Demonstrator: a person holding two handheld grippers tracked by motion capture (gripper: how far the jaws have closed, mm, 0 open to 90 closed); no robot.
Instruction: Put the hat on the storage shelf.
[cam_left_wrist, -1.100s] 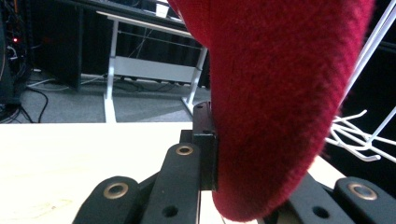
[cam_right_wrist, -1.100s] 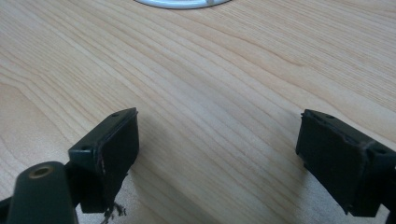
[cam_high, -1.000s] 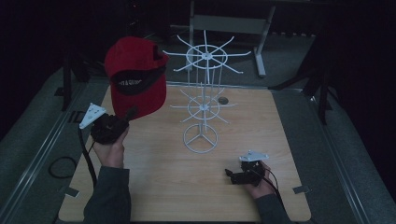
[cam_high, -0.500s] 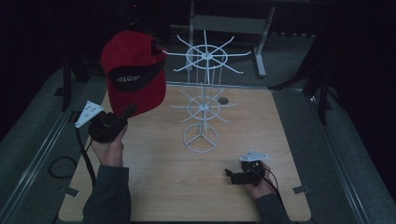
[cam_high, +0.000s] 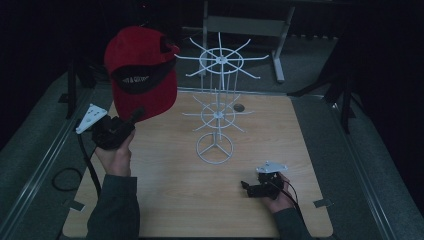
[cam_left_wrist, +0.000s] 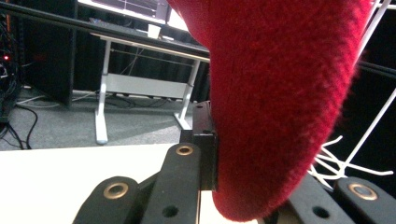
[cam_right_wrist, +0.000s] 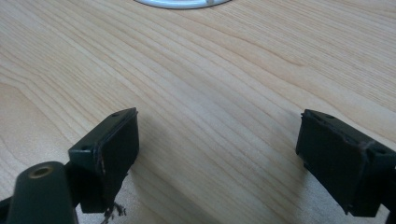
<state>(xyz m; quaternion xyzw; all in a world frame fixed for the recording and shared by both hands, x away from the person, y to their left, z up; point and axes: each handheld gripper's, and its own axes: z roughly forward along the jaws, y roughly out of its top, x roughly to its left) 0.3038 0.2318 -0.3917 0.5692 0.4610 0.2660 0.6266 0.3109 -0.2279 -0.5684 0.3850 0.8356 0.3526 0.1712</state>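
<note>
One red cap (cam_high: 141, 75) is held up above the table's left side, beside the top of one white wire rack (cam_high: 216, 112); its brim is clamped in the left gripper (cam_high: 134, 117). The right gripper (cam_high: 248, 187) rests low over the table near the front right, jaws apart and with nothing between them. One light wooden table (cam_high: 280, 130) is seen, with grey floor and a dim room with desks around it.

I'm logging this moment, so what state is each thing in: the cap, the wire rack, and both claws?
Red cap: held up off the table by its brim, left of the rack.
Wire rack: upright on the table, hooks bare.
Left claw: shut on the cap's brim.
Right claw: open, nothing between its jaws, low over the table.
</note>
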